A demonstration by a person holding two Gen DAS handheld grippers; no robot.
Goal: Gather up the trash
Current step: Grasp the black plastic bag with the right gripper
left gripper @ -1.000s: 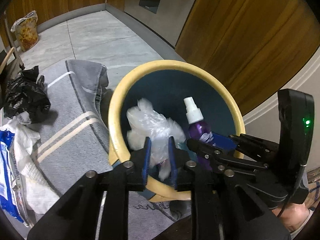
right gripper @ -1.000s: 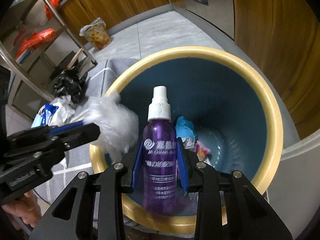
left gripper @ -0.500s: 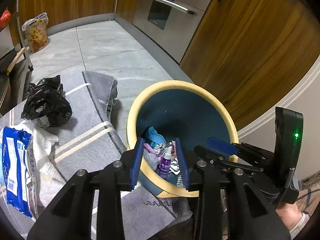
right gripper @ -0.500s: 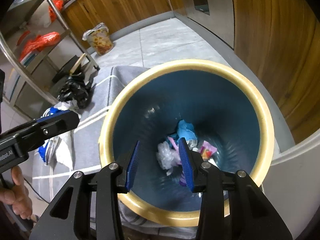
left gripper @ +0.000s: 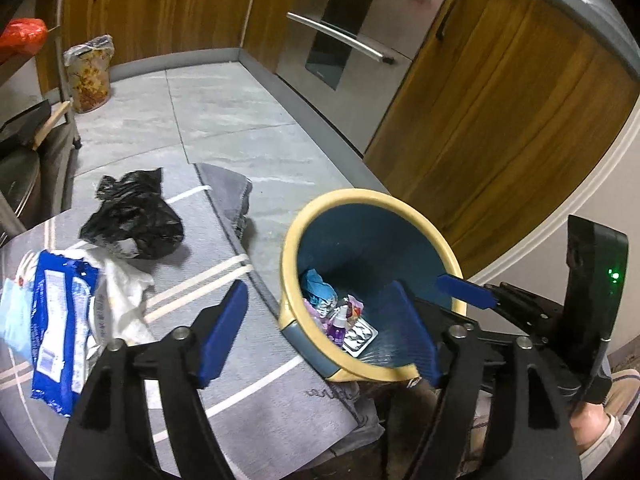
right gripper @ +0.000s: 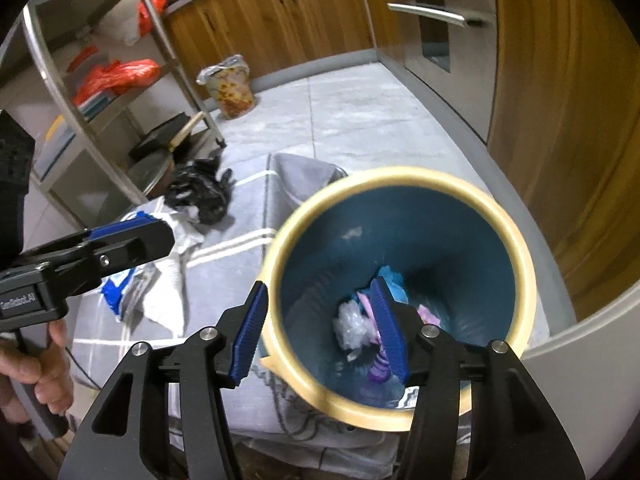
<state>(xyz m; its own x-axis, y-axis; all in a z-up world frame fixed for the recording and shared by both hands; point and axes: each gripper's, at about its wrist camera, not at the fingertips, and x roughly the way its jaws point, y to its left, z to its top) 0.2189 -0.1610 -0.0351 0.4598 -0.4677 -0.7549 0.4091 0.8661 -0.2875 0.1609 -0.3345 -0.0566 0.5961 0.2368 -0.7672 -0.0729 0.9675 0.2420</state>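
Note:
A blue bin with a cream rim [left gripper: 288, 240] [right gripper: 520, 264] stands beside a grey striped mat [left gripper: 224, 272] [right gripper: 224, 272]. Inside lie a purple spray bottle [left gripper: 338, 322] [right gripper: 380, 364], a clear plastic wad [right gripper: 352, 326] and other scraps. On the mat lie a black bag [left gripper: 132, 216] [right gripper: 200, 194], a blue and white packet [left gripper: 60, 320] [right gripper: 116, 292] and white paper [left gripper: 124, 292]. My left gripper [left gripper: 320, 328] is open and empty, near the bin's rim. My right gripper [right gripper: 324, 330] is open and empty above the bin.
Wooden cabinets [left gripper: 500, 120] and a steel oven front [left gripper: 340, 48] line the far and right side. A metal shelf rack [right gripper: 100, 80] stands at the left. A patterned bag [left gripper: 88, 74] sits on the tiled floor at the back.
A second ago the left gripper held the plastic wad and the right held the spray bottle. Both now lie in the bin. Both grippers have opened wide and drawn back and up.

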